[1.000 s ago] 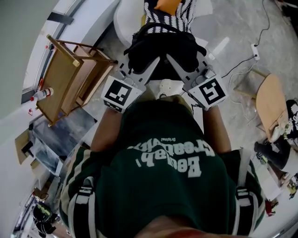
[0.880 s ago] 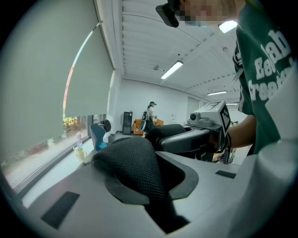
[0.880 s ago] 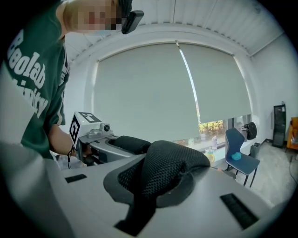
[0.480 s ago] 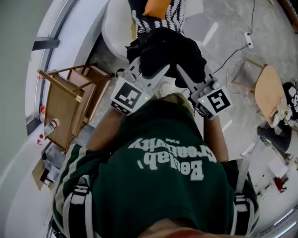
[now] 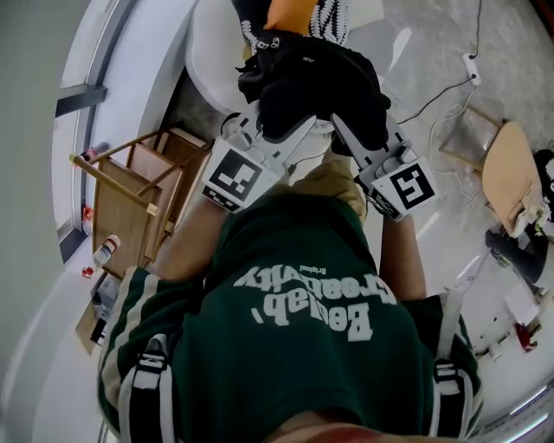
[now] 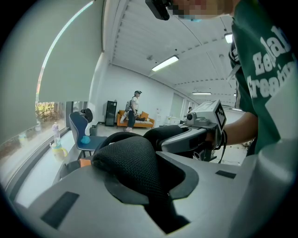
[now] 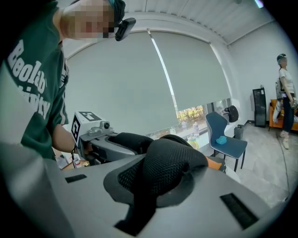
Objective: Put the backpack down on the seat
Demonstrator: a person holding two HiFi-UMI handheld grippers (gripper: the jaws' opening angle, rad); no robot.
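Observation:
A black backpack (image 5: 316, 82) hangs between my two grippers, over the edge of a white seat (image 5: 212, 52) that bears an orange cushion (image 5: 290, 13) and a black-and-white striped cloth (image 5: 327, 16). My left gripper (image 5: 290, 125) is shut on a black mesh shoulder strap (image 6: 132, 160), which fills the gap between its jaws. My right gripper (image 5: 342, 128) is shut on the other mesh strap (image 7: 170, 167). Each gripper shows in the other's view, with the bag's dark bulk between them. Whether the bag's underside touches the seat is hidden.
A wooden chair frame (image 5: 130, 203) stands at the left by the window wall, with a bottle (image 5: 106, 251) beside it. A wooden stool (image 5: 511, 173) and a power strip with cable (image 5: 472, 65) lie to the right. A blue chair (image 7: 223, 135) and a standing person (image 7: 285, 93) are farther off.
Both grippers have carried the backpack forward and a little lower, toward the white seat. The bag now overlaps the seat and cushion more than before.

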